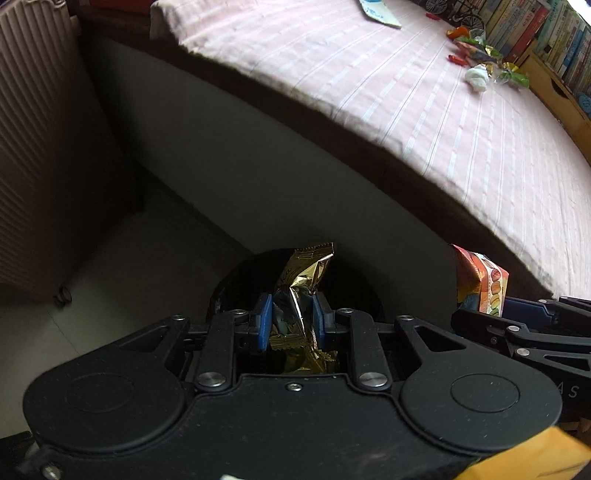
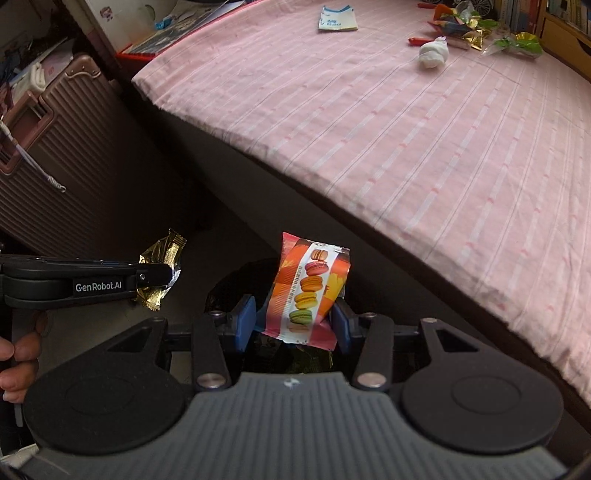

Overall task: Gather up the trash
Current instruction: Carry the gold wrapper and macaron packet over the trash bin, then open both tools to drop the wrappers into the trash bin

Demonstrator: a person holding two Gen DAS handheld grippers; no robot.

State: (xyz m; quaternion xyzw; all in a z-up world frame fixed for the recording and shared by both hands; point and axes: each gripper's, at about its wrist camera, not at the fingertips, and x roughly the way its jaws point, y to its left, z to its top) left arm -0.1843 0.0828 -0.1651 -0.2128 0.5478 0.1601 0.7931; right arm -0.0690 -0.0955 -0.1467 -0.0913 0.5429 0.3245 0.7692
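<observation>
My left gripper (image 1: 291, 314) is shut on a crumpled gold foil wrapper (image 1: 304, 280), held above a dark round bin (image 1: 229, 284) on the floor. That gold wrapper (image 2: 162, 269) and the left gripper (image 2: 155, 277) also show at the left of the right wrist view. My right gripper (image 2: 293, 321) is shut on an orange macaron snack packet (image 2: 312, 288), held over the same dark bin (image 2: 229, 288). The packet (image 1: 480, 280) appears at the right in the left wrist view. More wrappers (image 1: 476, 51) and a white crumpled tissue (image 2: 434, 53) lie on the far side of the pink-striped bed (image 2: 406, 147).
A ribbed brown suitcase (image 2: 66, 158) stands left of the bin, close to the bed's edge. A blue-and-white paper packet (image 2: 338, 18) lies on the bed. Books on a wooden shelf (image 1: 543, 33) line the far side. A person's hand (image 2: 18, 365) grips the left handle.
</observation>
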